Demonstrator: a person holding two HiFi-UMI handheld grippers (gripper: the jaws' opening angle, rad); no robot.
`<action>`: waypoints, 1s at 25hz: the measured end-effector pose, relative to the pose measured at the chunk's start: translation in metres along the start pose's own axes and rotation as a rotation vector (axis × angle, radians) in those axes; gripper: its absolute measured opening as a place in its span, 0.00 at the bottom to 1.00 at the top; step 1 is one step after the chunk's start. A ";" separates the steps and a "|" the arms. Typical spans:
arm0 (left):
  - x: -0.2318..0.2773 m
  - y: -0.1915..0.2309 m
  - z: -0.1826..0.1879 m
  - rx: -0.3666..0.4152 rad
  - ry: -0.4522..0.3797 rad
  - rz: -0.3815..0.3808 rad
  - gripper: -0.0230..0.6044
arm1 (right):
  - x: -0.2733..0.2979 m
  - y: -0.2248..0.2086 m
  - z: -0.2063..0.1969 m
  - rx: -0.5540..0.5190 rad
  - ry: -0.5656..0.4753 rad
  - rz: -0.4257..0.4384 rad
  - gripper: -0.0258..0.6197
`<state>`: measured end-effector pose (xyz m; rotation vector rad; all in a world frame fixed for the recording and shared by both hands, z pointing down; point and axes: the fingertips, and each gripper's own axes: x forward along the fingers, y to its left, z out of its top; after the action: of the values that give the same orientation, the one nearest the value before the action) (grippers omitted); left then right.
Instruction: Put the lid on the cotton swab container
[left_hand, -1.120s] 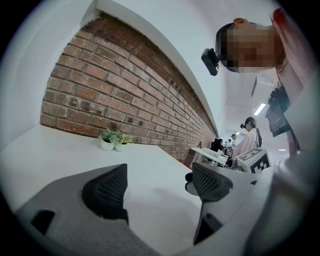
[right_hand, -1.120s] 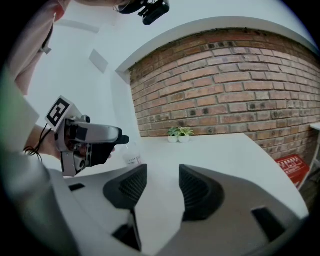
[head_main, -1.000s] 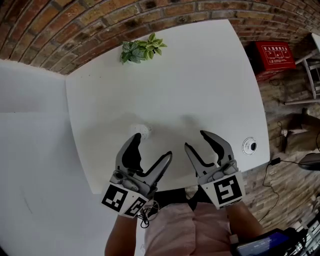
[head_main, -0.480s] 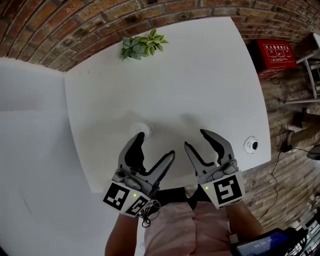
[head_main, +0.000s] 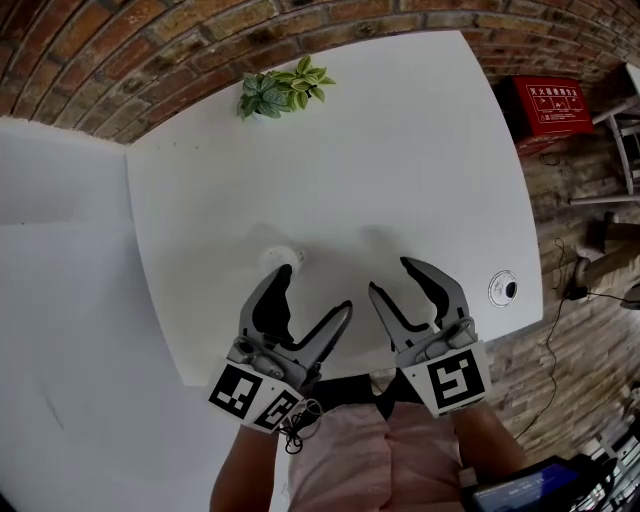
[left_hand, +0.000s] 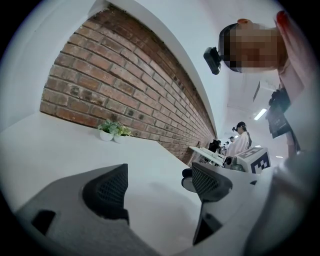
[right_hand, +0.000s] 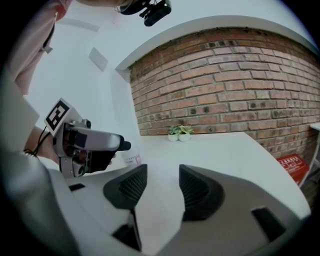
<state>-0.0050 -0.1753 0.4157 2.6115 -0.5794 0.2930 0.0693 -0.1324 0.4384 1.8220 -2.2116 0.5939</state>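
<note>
Two open grippers, one small container on the table

Both the left gripper (head_main: 314, 288) and the right gripper (head_main: 392, 276) hover side by side above the near edge of the white table (head_main: 400, 150), grey jaws spread apart with nothing between them. The small white round cotton swab container (head_main: 281, 257) stands on the table just beyond the left gripper's outer jaw tip, partly hidden by it. I cannot tell whether its lid is on. A small green potted plant (head_main: 280, 95) sits at the far edge.
</note>
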 end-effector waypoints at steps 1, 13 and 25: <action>0.000 0.000 0.000 0.001 0.000 -0.001 0.69 | 0.000 0.000 0.000 0.000 -0.001 0.000 0.36; 0.002 0.001 -0.008 0.017 0.033 -0.001 0.68 | 0.004 0.001 -0.001 0.002 0.000 0.003 0.36; -0.018 -0.021 0.033 0.063 -0.067 0.013 0.67 | -0.001 0.013 0.035 -0.026 -0.070 0.050 0.36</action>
<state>-0.0082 -0.1673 0.3737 2.6879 -0.6192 0.2315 0.0601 -0.1450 0.4043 1.8064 -2.3046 0.5162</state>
